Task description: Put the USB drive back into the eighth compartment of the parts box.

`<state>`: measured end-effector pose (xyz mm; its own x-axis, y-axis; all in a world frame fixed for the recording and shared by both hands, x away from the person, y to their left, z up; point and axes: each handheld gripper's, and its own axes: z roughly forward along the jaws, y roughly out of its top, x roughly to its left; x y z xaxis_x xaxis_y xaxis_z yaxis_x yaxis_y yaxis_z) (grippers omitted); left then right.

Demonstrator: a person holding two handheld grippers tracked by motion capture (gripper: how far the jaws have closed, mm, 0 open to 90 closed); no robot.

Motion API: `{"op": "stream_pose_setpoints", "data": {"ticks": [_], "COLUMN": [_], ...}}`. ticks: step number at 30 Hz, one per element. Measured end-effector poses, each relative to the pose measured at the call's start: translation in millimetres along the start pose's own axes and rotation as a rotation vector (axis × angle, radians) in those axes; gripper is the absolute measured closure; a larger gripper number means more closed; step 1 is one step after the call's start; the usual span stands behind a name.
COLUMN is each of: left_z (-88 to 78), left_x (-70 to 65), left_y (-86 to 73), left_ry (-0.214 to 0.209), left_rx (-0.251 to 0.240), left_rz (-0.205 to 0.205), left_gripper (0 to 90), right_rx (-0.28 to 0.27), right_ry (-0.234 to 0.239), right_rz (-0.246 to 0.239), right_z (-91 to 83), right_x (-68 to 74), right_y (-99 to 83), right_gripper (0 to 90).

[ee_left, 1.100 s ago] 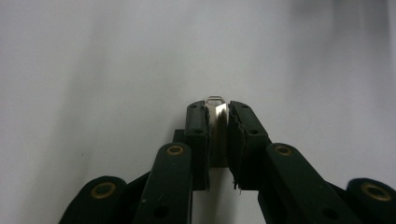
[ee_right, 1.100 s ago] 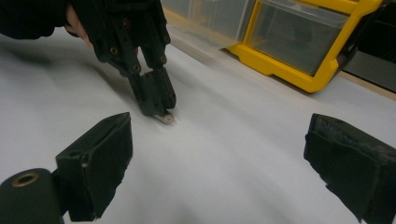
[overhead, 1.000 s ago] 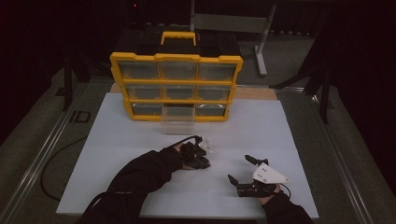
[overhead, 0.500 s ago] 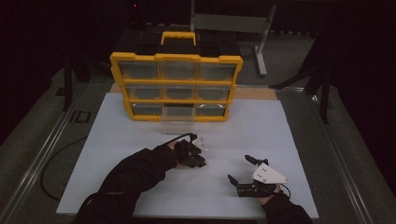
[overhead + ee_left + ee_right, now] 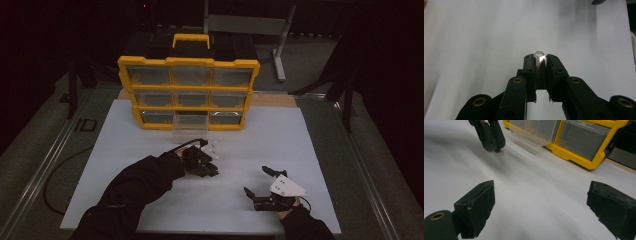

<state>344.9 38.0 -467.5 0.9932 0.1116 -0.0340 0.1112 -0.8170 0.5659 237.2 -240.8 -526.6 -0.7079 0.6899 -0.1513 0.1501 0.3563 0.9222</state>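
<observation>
Your left gripper is clenched on a small metal clip, above the middle of the white table. Next, carry it to the pulled-out drawer by the far edge; your right gripper waits, released.

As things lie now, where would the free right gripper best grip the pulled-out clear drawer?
Probably the clear drawer's front lip, approached from the person's side: it juts out from the yellow organizer's bottom row over the white mat, so its front stands free. The right gripper is open.
</observation>
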Motion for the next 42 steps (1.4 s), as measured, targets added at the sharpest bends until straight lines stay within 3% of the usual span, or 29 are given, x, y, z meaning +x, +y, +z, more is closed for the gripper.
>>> {"op": "stream_pose_setpoints", "data": {"ticks": [13, 25, 42], "left_z": [-31.9, -47.0, -73.2], "left_x": [3.7, 11.3, 31.9], "left_y": [5.0, 9.4, 8.4], "left_ry": [0.018, 0.031, 0.090], "left_rx": [-0.021, -0.032, -0.068], "left_rz": [0.003, -0.006, -0.062], "left_gripper": [79.7, 79.7, 79.7], "right_rx": [-0.008, -0.010, -0.010], "right_ry": [-0.002, 0.000, -0.002], "right_rz": [0.002, 0.000, -0.003], "right_z": [-0.2, -0.7, -1.0], "right_x": [0.1, 0.1, 0.2], "right_y": [0.6, 0.8, 1.0], "right_gripper": [8.2, 8.2, 8.2]}}
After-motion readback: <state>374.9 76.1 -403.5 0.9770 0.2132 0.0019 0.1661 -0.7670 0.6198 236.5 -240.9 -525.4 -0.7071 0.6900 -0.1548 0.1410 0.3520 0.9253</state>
